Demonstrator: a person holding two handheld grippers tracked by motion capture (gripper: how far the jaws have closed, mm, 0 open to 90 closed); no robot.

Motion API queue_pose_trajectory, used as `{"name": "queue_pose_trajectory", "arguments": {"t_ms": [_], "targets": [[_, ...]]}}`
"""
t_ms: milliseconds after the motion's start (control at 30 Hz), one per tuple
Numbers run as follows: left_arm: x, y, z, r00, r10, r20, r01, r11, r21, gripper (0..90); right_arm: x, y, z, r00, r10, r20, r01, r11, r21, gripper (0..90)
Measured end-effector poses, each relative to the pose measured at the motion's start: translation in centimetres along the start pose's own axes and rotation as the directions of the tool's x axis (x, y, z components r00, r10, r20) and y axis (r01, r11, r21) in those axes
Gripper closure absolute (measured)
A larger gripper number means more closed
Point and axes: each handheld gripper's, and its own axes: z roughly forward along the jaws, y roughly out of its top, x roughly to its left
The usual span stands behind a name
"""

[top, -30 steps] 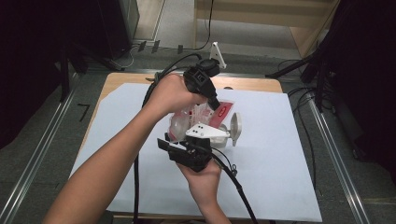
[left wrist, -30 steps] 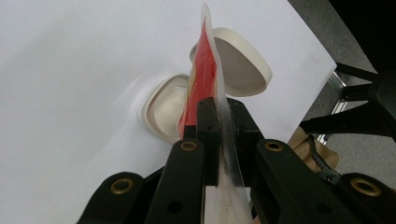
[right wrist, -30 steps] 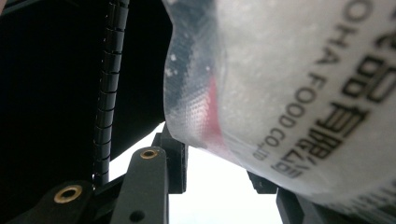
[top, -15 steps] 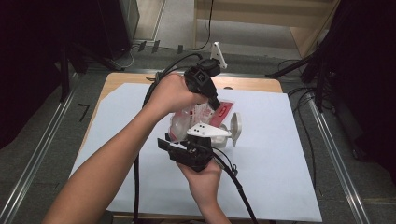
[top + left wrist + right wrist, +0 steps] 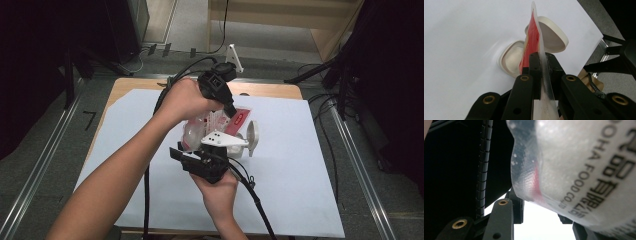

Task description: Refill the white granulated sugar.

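A clear plastic bag [image 5: 196,131] with a red label and white contents hangs over the middle of the table between both grippers. My left gripper [image 5: 231,113] points down from above, shut on the bag's thin top edge [image 5: 544,75], seen edge-on in the left gripper view. My right gripper [image 5: 196,150] comes in from below with its grey plate on top. In the right gripper view the bulging, printed lower part of the bag [image 5: 584,175] sits pinched between the jaws of the right gripper [image 5: 539,213]. A white tub [image 5: 510,58] and its lid [image 5: 554,37] lie under the bag.
White paper [image 5: 300,190] covers the wooden table [image 5: 270,90]. The white tub [image 5: 252,136] sits just right of the bag. Black cables trail from both grippers toward the near edge. Metal rails and dark stands flank the table on both sides.
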Motion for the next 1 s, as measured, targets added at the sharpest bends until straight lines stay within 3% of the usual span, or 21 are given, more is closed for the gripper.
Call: {"name": "queue_pose_trajectory", "arguments": {"t_ms": [233,300,1000], "targets": [[-0.13,-0.05,0.35,1.0,-0.001,0.004,0.001,1.0,0.002,85.3,-0.35,-0.3,0.13,0.9989,0.045,-0.015,-0.045,0.999,-0.014,60.2],[-0.18,-0.05,0.24,1.0,0.002,0.007,-0.002,1.0,0.007,85.4,-0.3,-0.27,0.03,0.9991,0.041,-0.01,-0.041,0.999,-0.016,64.0],[0.11,-0.22,0.25,0.9998,-0.018,0.01,0.018,0.9998,-0.01,85.7,-0.35,-0.38,0.07,0.9996,0.026,-0.01,-0.026,1.0,-0.013,64.4]]}}
